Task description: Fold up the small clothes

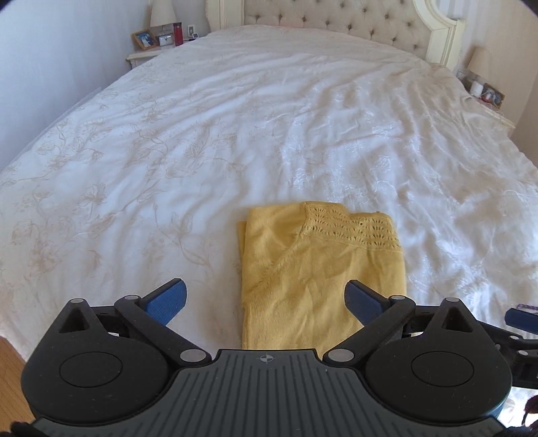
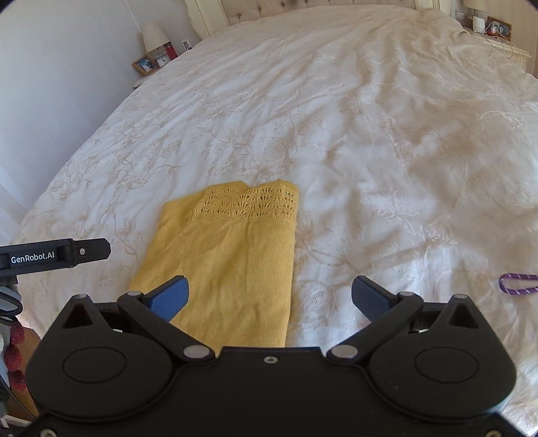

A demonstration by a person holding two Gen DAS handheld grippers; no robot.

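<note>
The yellow knit garment is lying folded into a compact rectangle on the white bedspread, near the foot edge of the bed, with its openwork lace band facing the headboard. The left gripper is hovering above the near end of the garment with its jaws spread wide, gripping nothing; its left blue pad is sitting over bare bedspread beside the garment, and its right pad is overlapping the garment's near right portion. The right gripper is likewise standing wide open and empty, its left pad over the garment's near left corner and its right pad over bedspread to the right of the garment. Whether any pad is touching the fabric cannot be told. A purple cord loop is lying on the bedspread well to the right of the garment
</note>
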